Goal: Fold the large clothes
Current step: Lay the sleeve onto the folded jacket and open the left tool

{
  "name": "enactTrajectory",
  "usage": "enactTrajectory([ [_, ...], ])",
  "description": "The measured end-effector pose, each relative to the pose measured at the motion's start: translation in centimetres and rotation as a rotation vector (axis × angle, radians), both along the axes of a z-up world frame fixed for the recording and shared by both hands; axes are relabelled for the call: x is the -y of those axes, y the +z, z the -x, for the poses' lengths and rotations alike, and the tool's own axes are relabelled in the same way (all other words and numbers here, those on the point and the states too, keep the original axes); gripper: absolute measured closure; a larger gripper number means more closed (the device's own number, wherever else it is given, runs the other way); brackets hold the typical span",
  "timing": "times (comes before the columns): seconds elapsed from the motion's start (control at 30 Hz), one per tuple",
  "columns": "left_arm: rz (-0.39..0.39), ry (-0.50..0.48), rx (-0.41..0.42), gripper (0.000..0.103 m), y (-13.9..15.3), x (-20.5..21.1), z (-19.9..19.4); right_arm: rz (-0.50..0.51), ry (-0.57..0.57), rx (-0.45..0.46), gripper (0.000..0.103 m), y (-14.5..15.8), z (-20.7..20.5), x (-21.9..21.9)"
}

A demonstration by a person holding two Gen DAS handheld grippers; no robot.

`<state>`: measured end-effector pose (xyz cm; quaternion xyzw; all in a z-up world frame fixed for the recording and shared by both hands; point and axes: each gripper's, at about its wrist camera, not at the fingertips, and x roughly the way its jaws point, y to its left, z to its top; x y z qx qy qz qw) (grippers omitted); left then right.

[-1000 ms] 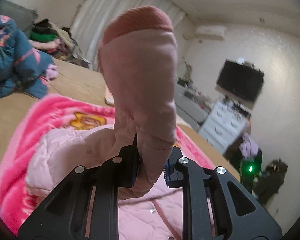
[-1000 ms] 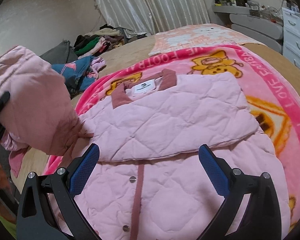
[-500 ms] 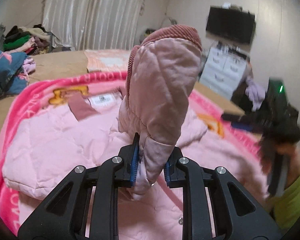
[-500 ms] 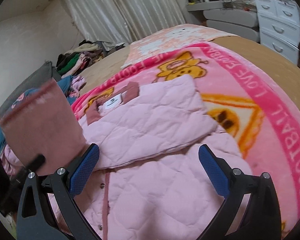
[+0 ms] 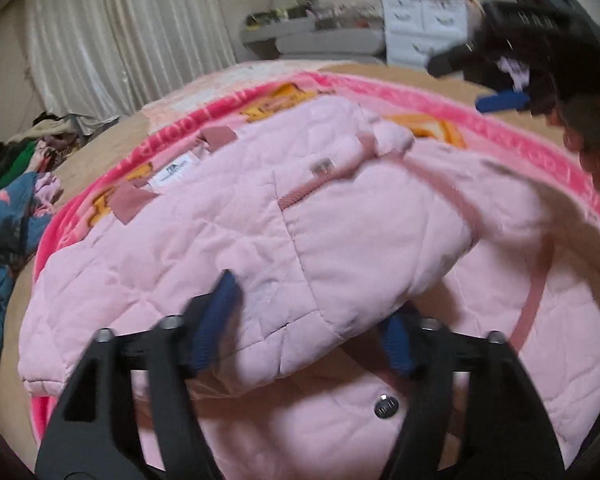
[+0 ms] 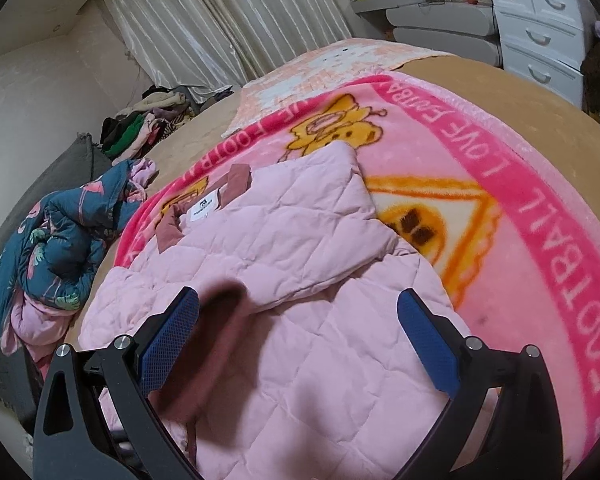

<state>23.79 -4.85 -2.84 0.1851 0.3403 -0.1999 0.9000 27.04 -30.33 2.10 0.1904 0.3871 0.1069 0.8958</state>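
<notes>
sleeve [image 5: 364, 248] dropped across jacket [image 6: 300, 360]; left hand-held gripper [image 5: 304, 332] released, right hand-held gripper [image 6: 296, 340] spread wide.

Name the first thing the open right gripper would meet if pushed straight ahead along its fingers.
Probably the pink quilted jacket lying on the pink blanket: it fills the space between and ahead of the right gripper. Depth is unclear.

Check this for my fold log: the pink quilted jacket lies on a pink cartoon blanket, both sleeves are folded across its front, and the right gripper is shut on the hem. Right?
Not quite. In the right wrist view the right gripper is open, its blue pads spread wide above the pink quilted jacket and gripping nothing. The rest holds: the jacket lies on the pink cartoon blanket with both sleeves folded across its front.
</notes>
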Motion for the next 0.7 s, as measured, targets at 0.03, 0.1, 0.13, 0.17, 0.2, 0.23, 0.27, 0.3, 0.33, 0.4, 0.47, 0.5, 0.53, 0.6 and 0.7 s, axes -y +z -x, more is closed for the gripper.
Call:
enactTrajectory([
  [0.03, -0.011, -0.010, -0.005, 0.038, -0.1, 0.2, 0.2, -0.003, 0.006, -0.005, 0.004, -0.1, 0.0, -0.1],
  [0.1, -0.005, -0.039, -0.039, 0.028, 0.1, 0.4, 0.6, -0.015, 0.020, -0.016, 0.004, -0.3, 0.1, -0.3],
  [0.13, 0.010, -0.071, -0.072, 0.025, 0.5, 0.4, 0.9, -0.023, 0.025, -0.023, 0.004, -0.4, 0.1, -0.3],
  [0.17, 0.022, -0.096, -0.087, 0.016, 1.0, 0.5, 1.2, -0.029, 0.028, -0.031, 0.004, -0.5, 0.0, -0.5],
  [0.2, 0.051, -0.116, -0.086, 0.013, 1.8, 0.2, 1.7, -0.037, 0.037, -0.043, 0.004, -0.6, 0.0, -0.6],
  [0.23, 0.082, -0.126, -0.090, 0.013, 2.5, 0.1, 2.2, -0.042, 0.043, -0.050, 0.004, -0.7, 0.0, -0.8],
  [0.27, 0.129, -0.135, -0.105, 0.012, 3.4, -0.4, 2.2, -0.047, 0.056, -0.065, 0.004, -1.0, 0.0, -1.2],
  [0.3, 0.153, -0.130, -0.110, 0.011, 3.9, -0.9, 2.3, -0.051, 0.068, -0.074, 0.004, -1.2, 0.0, -1.5],
  [0.33, 0.176, -0.099, -0.095, 0.011, 4.8, -2.0, 2.0, -0.055, 0.080, -0.083, 0.004, -1.4, 0.0, -1.8],
  [0.4, 0.182, -0.041, -0.054, 0.009, 5.9, -3.4, 1.8, -0.064, 0.113, -0.106, 0.004, -2.1, 0.2, -3.0],
  [0.47, 0.191, 0.046, -0.017, 0.009, 6.9, -5.8, 0.9, -0.082, 0.144, -0.131, 0.004, -2.8, 0.3, -4.2],
  [0.5, 0.201, 0.095, -0.009, 0.009, 7.3, -7.1, 0.3, -0.091, 0.159, -0.145, 0.004, -3.2, 0.4, -4.8],
  [0.53, 0.213, 0.145, -0.007, 0.009, 7.7, -8.6, -0.2, -0.102, 0.178, -0.165, 0.004, -3.7, 0.4, -5.7],
  [0.6, 0.233, 0.224, 0.006, 0.009, 8.3, -11.1, -1.0, -0.110, 0.200, -0.184, 0.004, -4.5, 0.4, -6.9],
  [0.7, 0.223, 0.344, 0.061, 0.009, 9.1, -14.7, -1.6, -0.105, 0.215, -0.209, 0.004, -5.4, 0.3, -8.4],
])
